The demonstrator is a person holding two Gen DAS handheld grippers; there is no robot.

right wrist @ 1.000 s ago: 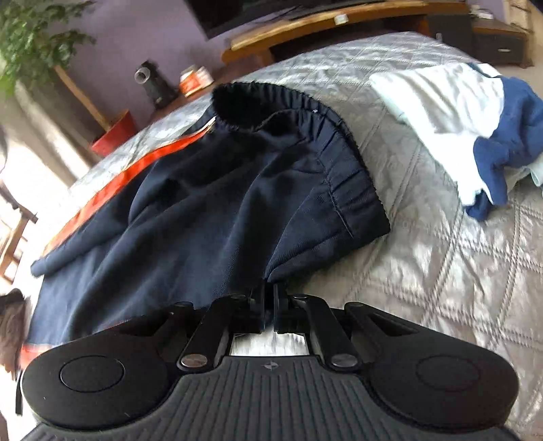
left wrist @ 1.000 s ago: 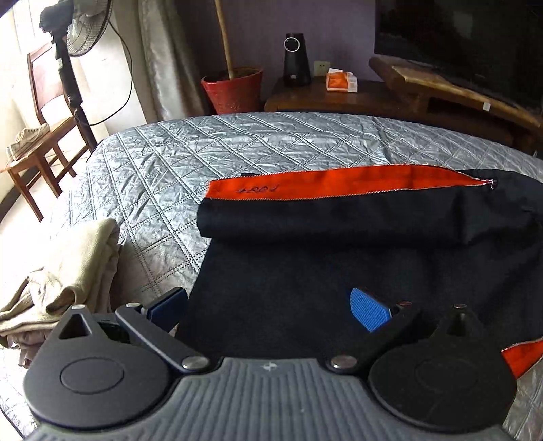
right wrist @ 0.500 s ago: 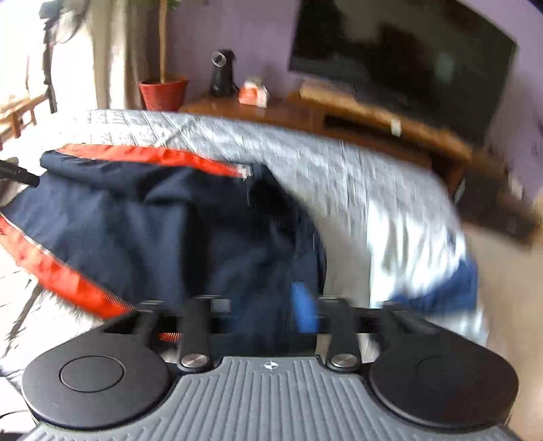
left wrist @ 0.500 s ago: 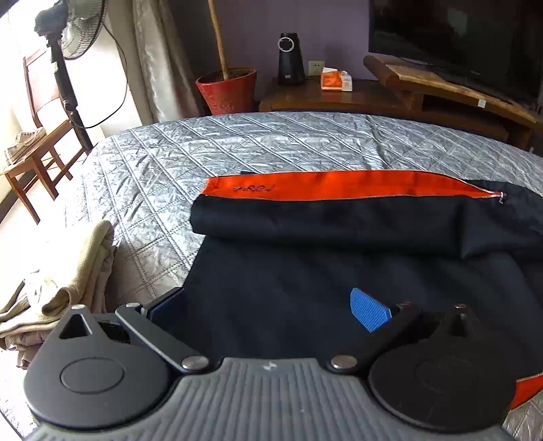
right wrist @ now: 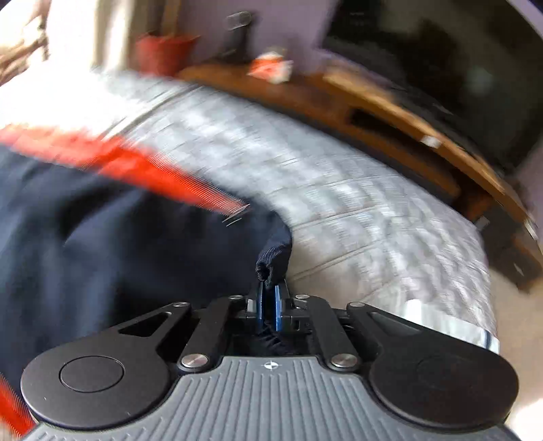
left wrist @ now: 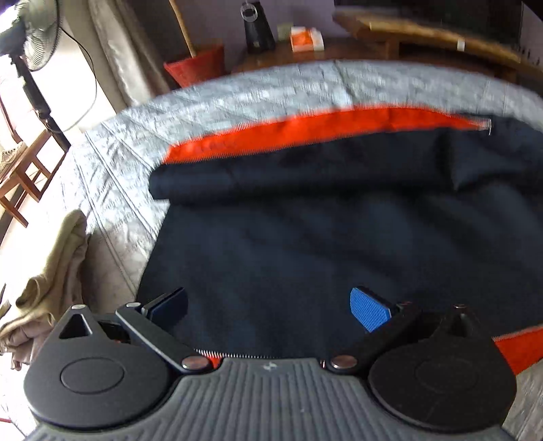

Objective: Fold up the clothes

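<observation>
In the left wrist view the left gripper (left wrist: 268,305) hangs wide open, nothing between its pads, just above the near leg hem of the navy trousers (left wrist: 339,237) spread ahead of it on the quilted bed (left wrist: 237,91). In the right wrist view the right gripper (right wrist: 268,305), whose jaws have just been closing, is pinched on the trousers' bunched edge straight ahead. This looks like the regrip before a fold, so next the left must close on the hem.

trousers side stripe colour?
Orange-red stripe on navy trousers; clearest in left wrist view.

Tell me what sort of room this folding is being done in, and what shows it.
Most likely a bedroom at home: the dark navy garment with orange trim lies on a bed under a silver-grey quilted bedspread, with a dark flat television on a wooden stand beyond it and a pedestal fan by the window.
</observation>
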